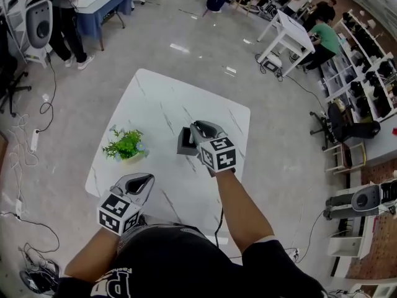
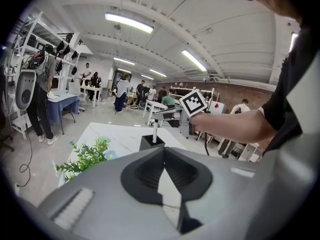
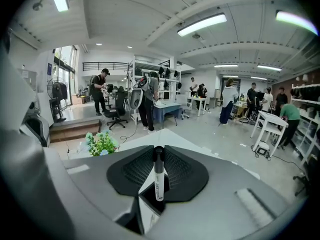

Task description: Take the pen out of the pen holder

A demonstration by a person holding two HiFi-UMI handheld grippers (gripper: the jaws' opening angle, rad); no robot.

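Right tool [image 3: 159, 151] clamped on the pen [image 3: 159, 179] seated in the pen holder [image 1: 184, 141]; left tool [image 1: 141, 182] closed, empty; recommend a straight vertical lift, leaving holder undisturbed on desk [image 1: 161, 98].

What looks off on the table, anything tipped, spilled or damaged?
Nothing stands out. The pen holder stands upright on the table. The pen is upright in it between the right tongs. The potted plant stands upright, apart from the holder.

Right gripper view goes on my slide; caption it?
Right gripper shut on the pen standing in the holder.
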